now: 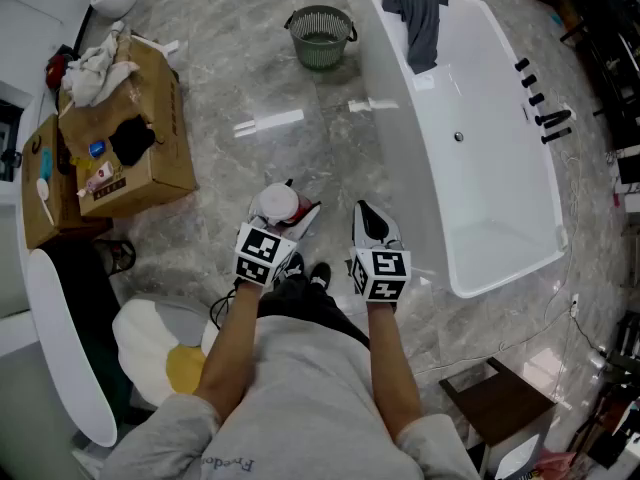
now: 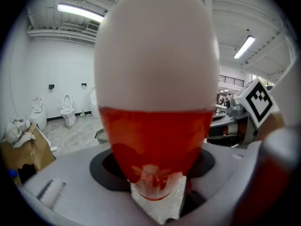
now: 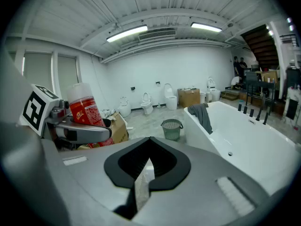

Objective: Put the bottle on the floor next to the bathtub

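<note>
Bright ceiling tubes (image 3: 127, 33) light everything evenly; gripper views bulge, edges dark.

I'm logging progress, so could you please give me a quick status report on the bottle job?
Left gripper shut on bottle, right gripper shut, empty. Bottle held above floor, left of tub. Basket by tub's far end.

Marble floor (image 1: 260, 158), bathtub (image 1: 500, 198), basket (image 1: 320, 54), cardboard boxes (image 1: 162, 168)

1 tub (image 1: 500, 268). 1 bottle (image 1: 277, 206) near its left side, 1 basket (image 1: 320, 36) & 2 boxes (image 1: 150, 158) (image 1: 45, 208) further left, 1 towel (image 1: 420, 23) on rim.
</note>
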{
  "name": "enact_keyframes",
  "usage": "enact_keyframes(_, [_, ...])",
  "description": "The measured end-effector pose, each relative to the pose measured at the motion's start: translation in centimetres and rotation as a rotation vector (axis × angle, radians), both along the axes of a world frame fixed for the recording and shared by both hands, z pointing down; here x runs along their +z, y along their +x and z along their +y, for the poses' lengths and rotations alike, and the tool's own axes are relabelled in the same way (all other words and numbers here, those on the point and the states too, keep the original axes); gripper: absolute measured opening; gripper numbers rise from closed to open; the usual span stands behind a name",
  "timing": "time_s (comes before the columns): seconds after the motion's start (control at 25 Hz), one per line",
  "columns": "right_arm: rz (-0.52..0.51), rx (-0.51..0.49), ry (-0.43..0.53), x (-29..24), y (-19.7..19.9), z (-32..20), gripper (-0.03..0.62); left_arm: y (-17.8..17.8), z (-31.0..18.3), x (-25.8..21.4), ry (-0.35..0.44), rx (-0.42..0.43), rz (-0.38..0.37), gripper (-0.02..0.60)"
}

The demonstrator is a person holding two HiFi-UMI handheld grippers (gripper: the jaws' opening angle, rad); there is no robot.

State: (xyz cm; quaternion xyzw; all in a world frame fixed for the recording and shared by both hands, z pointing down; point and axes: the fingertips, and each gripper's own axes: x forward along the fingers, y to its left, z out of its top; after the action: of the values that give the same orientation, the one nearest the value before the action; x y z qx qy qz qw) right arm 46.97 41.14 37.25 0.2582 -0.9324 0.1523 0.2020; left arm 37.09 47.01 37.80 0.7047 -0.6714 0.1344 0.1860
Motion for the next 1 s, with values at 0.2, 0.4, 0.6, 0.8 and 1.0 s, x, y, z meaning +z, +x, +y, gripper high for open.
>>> enact_keyframes(0.2, [0.005,-0.004,0.008,-0.7,1.5,3.4,0.0,1.6,3.1,-0.2,0.003,0.001,0.006,0.334])
enact_keyframes(0.4, [-0.02,0.055,-0.026,-0.6,3.2,4.0,0.0,2.9,3.5,-0.3,-0.003,0.026,-0.039,0.334])
enact_keyframes(0.6, [-0.048,0.055,-0.046,-0.2,4.6,3.5,0.001,3.3,3.6,0.0,-0.039,0.035,-0.073,0.336])
enact_keyframes(0.8, [-0.116,0.039,-0.062,-0.3,4.8,3.3,0.002,2.1,3.7,1.0,-0.05,0.004,-0.09,0.336])
enact_keyframes(1.0, [-0.114,0.014,-0.062,-0.1,3.8,3.0,0.002,1.2,3.0,1.2,-0.055,0.001,-0.101,0.336])
